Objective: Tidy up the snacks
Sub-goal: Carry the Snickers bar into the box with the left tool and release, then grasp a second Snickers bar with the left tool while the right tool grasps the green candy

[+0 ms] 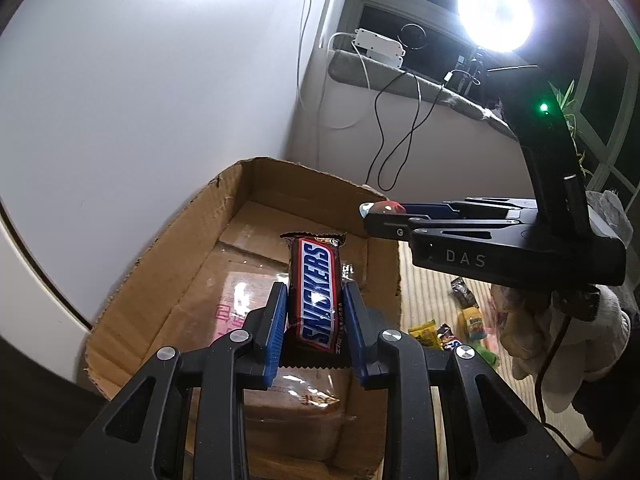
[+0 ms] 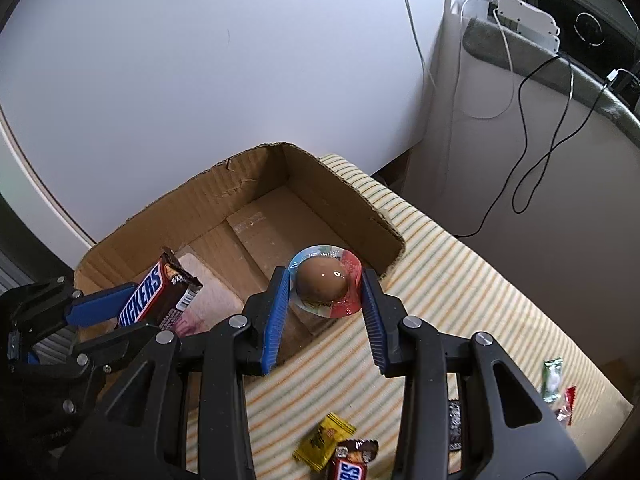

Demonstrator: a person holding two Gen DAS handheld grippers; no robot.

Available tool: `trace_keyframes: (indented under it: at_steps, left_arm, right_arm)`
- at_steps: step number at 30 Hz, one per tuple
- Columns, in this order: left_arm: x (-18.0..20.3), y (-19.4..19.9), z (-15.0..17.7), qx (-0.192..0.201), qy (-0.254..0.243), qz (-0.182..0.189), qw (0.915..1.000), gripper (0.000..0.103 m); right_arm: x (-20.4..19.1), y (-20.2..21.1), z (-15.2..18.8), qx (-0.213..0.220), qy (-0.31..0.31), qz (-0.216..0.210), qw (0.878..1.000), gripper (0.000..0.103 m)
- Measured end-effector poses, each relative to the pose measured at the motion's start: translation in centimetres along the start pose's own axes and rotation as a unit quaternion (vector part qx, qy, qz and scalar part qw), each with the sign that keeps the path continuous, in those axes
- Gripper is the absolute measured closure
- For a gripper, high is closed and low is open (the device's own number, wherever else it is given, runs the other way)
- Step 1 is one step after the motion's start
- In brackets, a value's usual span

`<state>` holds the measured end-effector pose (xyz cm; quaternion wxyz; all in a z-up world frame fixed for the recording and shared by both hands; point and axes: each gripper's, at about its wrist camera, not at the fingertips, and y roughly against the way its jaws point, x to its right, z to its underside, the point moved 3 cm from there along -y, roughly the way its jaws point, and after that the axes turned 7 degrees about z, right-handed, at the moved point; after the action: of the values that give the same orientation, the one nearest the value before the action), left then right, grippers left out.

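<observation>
Looking along the left gripper (image 1: 316, 320), its blue-padded jaws are nearly closed and press on the two long sides of a brown Snickers bar with a blue-and-white logo (image 1: 316, 300). That bar hangs above the floor of the open brown cardboard box (image 1: 160, 280), its long axis running straight away from the fingers toward the box's far wall. Over the box's right rim, the right gripper (image 1: 376, 214) reaches in carrying a small round snack. Loose wrappers (image 1: 452, 328) lie on the striped cloth outside that same rim.

From the right wrist, the right gripper (image 2: 326, 296) has its jaws partly closed, clamping the flat rim of a round clear-domed cup holding a brown egg-shaped treat (image 2: 322, 284), dome toward the camera, over the box's near-right corner. The bar slants up and right over the box's left part. A yellow packet (image 2: 324, 440), a second Snickers bar (image 2: 348, 468) and green and red packets (image 2: 554, 384) lie outside the box.

Nothing appears to rest in the box, so I judge the sorting barely begun.
</observation>
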<state>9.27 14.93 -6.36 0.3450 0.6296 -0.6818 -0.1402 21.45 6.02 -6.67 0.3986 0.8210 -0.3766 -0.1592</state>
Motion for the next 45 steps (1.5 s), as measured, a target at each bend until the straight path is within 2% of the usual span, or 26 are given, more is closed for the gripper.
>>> trace_keyframes:
  at_steps: [8,11,13,14,34,45]
  left_arm:
    - [-0.9,-0.3,-0.2,0.002,0.012,-0.01,0.9999,0.076]
    - [-1.1,-0.3,-0.2,0.001,0.015,-0.013,0.9998,0.067]
    - [-1.1,-0.2,-0.2,0.004,0.017,-0.014,0.9998,0.066]
    - [-1.1,-0.1,-0.2,0.005,0.017,-0.013,0.9998,0.066]
    - [3.0,2.7,0.3,0.028,-0.014,-0.004,0.9995,0.066]
    - [6.6,2.5,1.9,0.017,-0.032,0.023,0.9991,0.066]
  right_arm:
    - [-0.7,-1.1,-0.4,-0.002,0.005,-0.009,1.0,0.063]
    - [-0.6,-1.1,-0.4,-0.002,-0.001,-0.009,1.0,0.058]
    - [-0.3,-1.0,-0.5,0.0,-0.008,-0.009,1.0,0.044]
    - [-0.1,-0.8,-0.5,0.003,-0.012,-0.009,1.0,0.043]
    - [1.3,4.9,1.8,0.03,-0.017,0.018,0.999,0.042]
    - [5.7,10.2,6.4,0.044,-0.04,0.05,0.997,0.037]
